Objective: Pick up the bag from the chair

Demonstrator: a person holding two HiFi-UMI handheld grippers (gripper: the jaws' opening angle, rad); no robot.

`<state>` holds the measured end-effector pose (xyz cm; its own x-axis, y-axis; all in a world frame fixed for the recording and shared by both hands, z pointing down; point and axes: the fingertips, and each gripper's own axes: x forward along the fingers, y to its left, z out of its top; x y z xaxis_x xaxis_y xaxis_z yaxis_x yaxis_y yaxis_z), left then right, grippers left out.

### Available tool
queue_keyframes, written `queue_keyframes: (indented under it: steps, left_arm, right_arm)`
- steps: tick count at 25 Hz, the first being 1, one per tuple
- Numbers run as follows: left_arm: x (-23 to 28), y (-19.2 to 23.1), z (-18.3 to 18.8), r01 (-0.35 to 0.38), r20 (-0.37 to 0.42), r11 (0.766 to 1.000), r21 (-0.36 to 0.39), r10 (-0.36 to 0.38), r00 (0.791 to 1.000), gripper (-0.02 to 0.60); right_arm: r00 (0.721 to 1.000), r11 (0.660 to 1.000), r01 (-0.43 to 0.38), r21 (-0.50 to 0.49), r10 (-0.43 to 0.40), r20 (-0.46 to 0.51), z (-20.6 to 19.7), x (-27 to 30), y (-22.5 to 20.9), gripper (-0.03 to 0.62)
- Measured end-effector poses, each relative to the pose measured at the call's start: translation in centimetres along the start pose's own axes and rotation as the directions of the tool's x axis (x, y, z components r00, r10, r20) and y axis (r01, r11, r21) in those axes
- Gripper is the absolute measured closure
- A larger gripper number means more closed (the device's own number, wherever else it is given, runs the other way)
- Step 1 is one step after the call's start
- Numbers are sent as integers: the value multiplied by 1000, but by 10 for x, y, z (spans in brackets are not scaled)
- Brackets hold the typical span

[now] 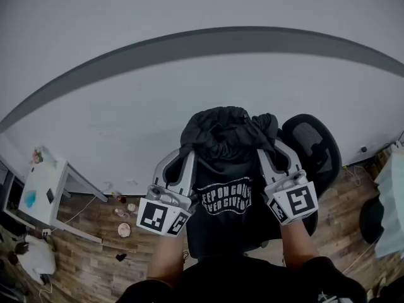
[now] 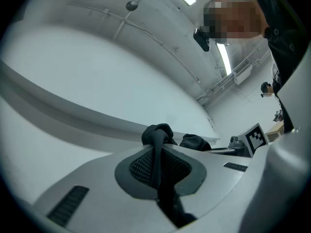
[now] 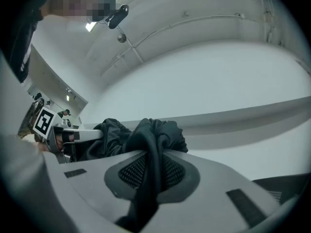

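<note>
A black cloth bag (image 1: 222, 188) with white print hangs in the air in front of me, above the black office chair (image 1: 312, 147). My left gripper (image 1: 187, 151) is shut on the bag's bunched top at its left side. In the left gripper view the black fabric (image 2: 158, 154) is pinched between the jaws. My right gripper (image 1: 264, 151) is shut on the bag's top at its right side, and its own view shows gathered fabric (image 3: 150, 159) squeezed between the jaws. Both grippers point up toward the white wall.
A white wall with a grey band (image 1: 189, 46) fills the far side. A white desk (image 1: 44, 188) stands at the left on the wooden floor, with small items (image 1: 124, 230) on the floor near it. A pale box (image 1: 391, 207) stands at the right edge.
</note>
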<state>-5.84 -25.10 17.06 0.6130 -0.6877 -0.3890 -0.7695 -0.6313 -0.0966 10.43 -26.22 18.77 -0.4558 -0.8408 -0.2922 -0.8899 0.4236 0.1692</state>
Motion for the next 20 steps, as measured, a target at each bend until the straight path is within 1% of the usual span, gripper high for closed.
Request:
queue_keyframes:
  steps: [4,9,20]
  left_arm:
    - [1,1,-4,-6,-9,1000,-10,6,1000,548]
    - [2,3,-8,-11,-22,1000,-17,10,1000,548]
    - [-3,-3,-25,6,-65,999,-39,-9,998,548]
  right_arm:
    - [1000,1000,8,-1,-8,-14,-2,0,-1,534]
    - [1000,1000,7,21,-7,-25,-7,2,-1,534]
    - [999,998,15,57,-12,-46,-27,-6,0,534]
